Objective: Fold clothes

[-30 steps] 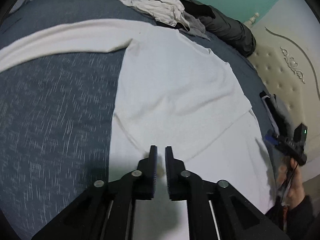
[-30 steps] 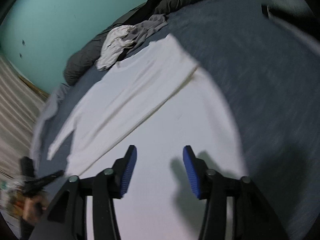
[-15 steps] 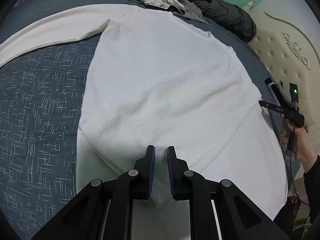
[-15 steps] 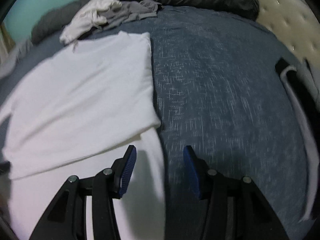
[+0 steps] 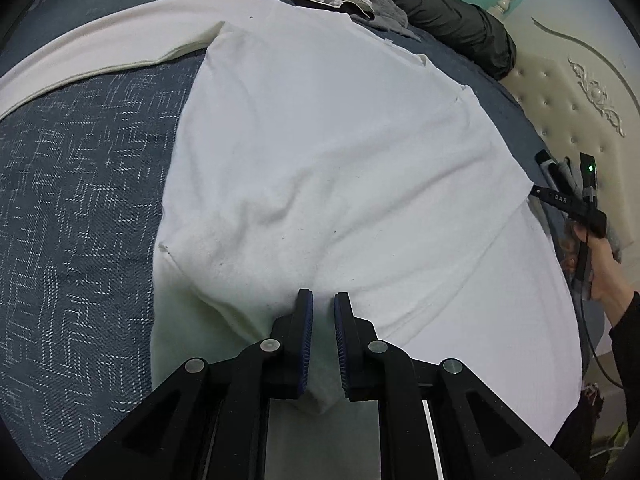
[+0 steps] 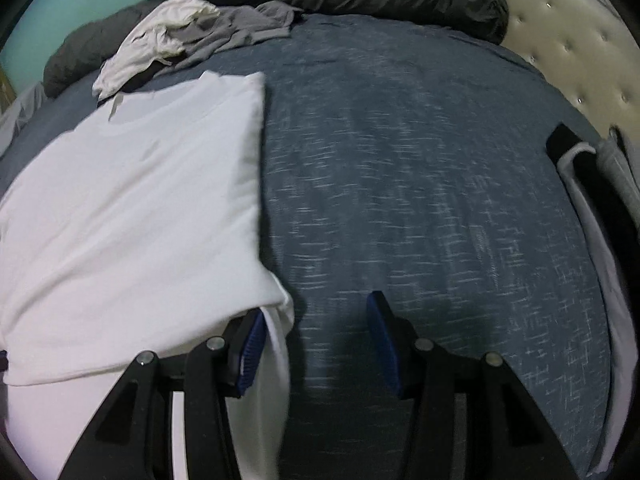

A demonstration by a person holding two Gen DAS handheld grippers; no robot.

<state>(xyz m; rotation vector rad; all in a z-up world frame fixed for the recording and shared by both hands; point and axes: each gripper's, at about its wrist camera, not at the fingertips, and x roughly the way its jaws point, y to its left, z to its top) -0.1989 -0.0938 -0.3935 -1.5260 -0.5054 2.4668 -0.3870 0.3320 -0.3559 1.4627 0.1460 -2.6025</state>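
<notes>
Pinching soft white shirt (image 5: 320, 152): left hand-held gripper (image 5: 320, 308); right hand-held gripper (image 6: 316, 312) spread wide.

One white shirt (image 5: 320, 152), two claws, one bed (image 6: 420, 200).

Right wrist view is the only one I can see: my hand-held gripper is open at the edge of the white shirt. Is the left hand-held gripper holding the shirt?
Observer: It seems so. The left hand-held gripper is nearly shut, with a bunch of the white shirt between its fingers.
Operator: Is the far sleeve folded in?
Observer: No. The sleeve lies stretched out flat on the blue bedcover, pointing away from the shirt body.
Operator: Can you see my gripper from there?
Observer: Yes. The right hand-held gripper is at the shirt's far edge, beside the corner of the folded-over layer, and a green light shows on it.
</notes>
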